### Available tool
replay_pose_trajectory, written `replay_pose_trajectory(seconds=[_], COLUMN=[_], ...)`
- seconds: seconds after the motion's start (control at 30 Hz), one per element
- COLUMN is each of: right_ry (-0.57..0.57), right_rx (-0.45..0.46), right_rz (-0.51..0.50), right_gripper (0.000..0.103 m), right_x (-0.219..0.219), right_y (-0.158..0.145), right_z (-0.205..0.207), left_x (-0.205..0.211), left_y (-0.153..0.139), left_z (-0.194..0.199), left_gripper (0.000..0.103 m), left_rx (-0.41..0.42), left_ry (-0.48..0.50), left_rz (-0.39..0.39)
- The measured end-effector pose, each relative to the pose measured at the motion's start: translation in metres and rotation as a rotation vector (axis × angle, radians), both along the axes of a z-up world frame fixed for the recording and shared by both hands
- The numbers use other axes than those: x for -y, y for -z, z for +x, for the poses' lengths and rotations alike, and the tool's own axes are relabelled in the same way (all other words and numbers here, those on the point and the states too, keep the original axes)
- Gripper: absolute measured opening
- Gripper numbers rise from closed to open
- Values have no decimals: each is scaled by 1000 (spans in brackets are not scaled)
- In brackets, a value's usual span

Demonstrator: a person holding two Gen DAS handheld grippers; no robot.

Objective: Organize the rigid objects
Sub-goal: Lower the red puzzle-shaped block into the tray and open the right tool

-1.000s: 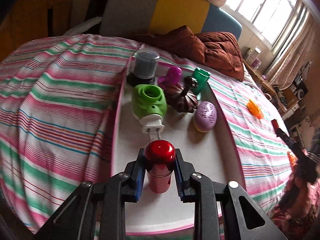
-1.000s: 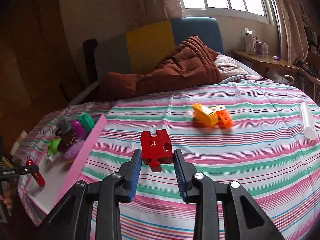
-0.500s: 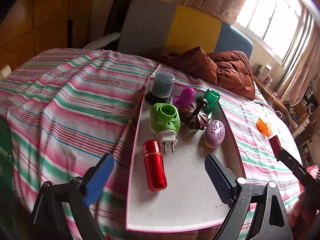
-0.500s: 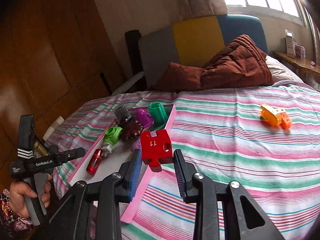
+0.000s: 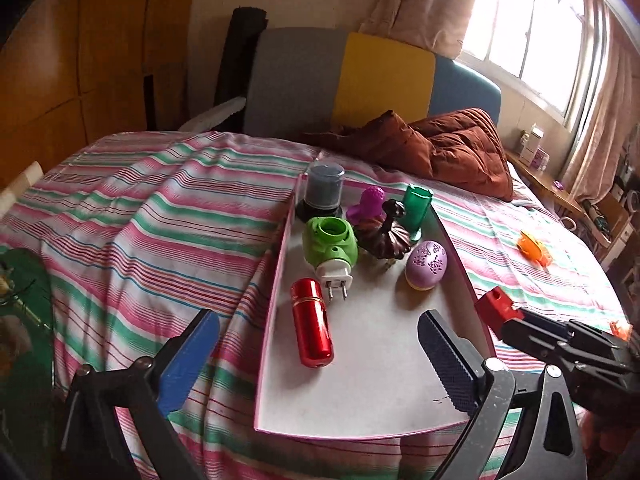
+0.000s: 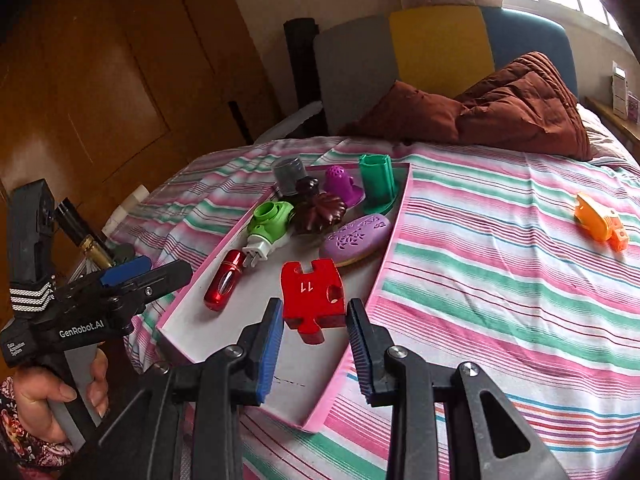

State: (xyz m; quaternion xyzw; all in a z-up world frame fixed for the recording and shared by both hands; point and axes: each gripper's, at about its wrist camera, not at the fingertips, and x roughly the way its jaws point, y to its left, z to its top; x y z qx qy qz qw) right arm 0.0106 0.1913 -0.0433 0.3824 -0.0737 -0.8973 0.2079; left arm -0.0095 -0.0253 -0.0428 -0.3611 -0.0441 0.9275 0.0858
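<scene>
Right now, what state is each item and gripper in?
Left gripper: jaws opening, nothing between them.
Right gripper: shut on red puzzle piece, above the tray.
Red bottle: lying on its side in tray.
Green cup: upright.
Orange toy: on the bedspread, outside tray.

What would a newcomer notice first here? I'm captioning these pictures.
The red puzzle piece pinched in the right claw, over the near end of the pink tray. Then the shiny red tube lying in the tray, before the left claw, whose jaws are opening with nothing between them.
</scene>
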Motion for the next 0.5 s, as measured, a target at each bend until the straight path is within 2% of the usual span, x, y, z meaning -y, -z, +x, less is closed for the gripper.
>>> replay_pose_trajectory(seconds=[0.17, 0.33, 0.5], right_ry=[-16, -20, -32], right_rx=[39, 80, 81], right_rz=[-6, -11, 17], right_gripper=[32, 32, 32], right_x=[18, 34, 52], right_y=[7, 15, 16], right_z=[-11, -24, -42], left_x=[10, 18, 19], left_y=[-3, -2, 1], left_z=[7, 6, 6], left_gripper=[103, 103, 103], left_rx=[-22, 0, 15], left_ry=[-42, -62, -70], left_rz=[6, 29, 38])
